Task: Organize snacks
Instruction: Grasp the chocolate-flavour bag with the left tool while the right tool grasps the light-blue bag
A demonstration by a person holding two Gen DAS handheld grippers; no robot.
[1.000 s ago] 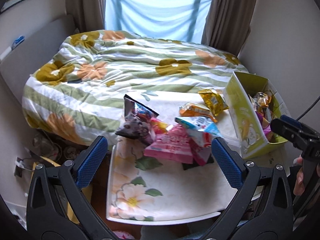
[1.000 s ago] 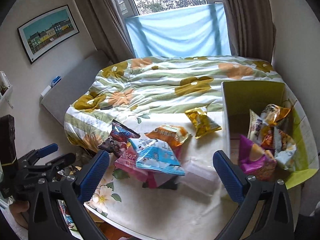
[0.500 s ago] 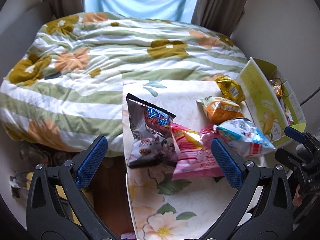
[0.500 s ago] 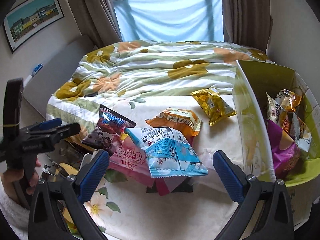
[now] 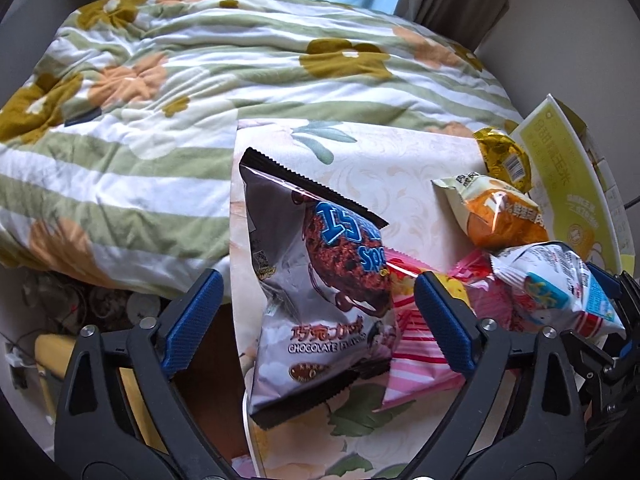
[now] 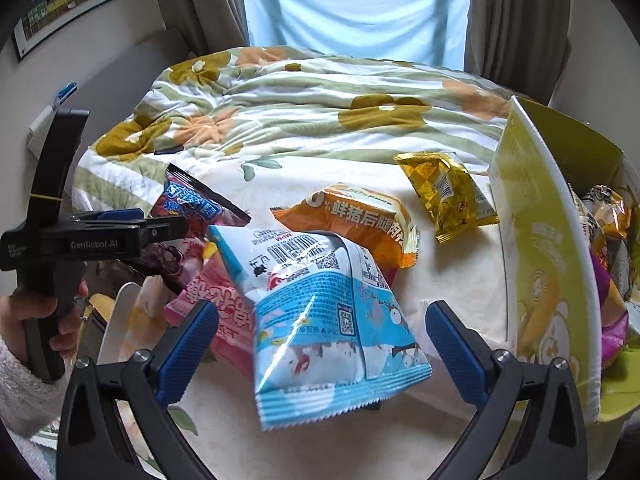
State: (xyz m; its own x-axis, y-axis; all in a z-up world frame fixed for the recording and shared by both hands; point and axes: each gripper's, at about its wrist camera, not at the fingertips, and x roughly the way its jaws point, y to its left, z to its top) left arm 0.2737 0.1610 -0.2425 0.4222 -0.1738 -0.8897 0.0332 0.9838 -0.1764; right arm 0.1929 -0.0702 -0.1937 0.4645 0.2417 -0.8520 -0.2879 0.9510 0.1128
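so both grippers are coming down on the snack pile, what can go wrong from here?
1. The chocolate bag overlaps the pink bag; the left gripper, open with its jaws just narrowing around both, may pinch two at once.
2. The chocolate bag sits near the table's left edge, so a nudge could push it off.
3. The blue bag between the open right gripper fingers is puffy and glossy; it may slip or crush.

1. Left gripper (image 5: 316,304): black plastic arms w/ triangular cut-outs, blue ribbed pads, silver screws at pivots.
2. Right gripper (image 6: 320,336): same build, black frame, blue textured pads, silver screws.
3. Left unit's side reads "GenRobot.AI" in white; yellow band round its black upright.
4. Hand (image 6: 44,316) on handle; fluffy white sleeve (image 6: 20,392).
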